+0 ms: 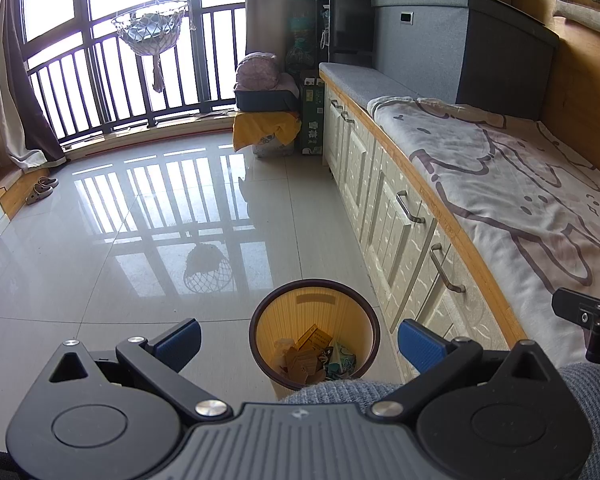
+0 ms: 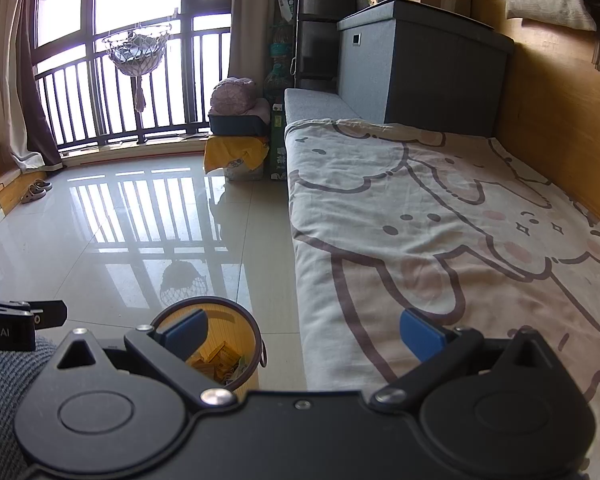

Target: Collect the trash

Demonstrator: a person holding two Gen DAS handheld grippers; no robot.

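My left gripper (image 1: 299,340) is matte black, with two angled link arms that end in ribbed blue finger pads (image 1: 420,345), bright round silver pivot screws at the joints, a triangular cut-out and a raised disc on each side, and a grey ribbed plate with a small emblem in the middle. My right gripper (image 2: 302,334) is built the same, with smooth blue pads (image 2: 418,336), silver screws and a plain black centre. White lettering ending "obot.AI" marks the side of the left one, and my trouser leg (image 1: 340,390) is blue-grey woven cloth.
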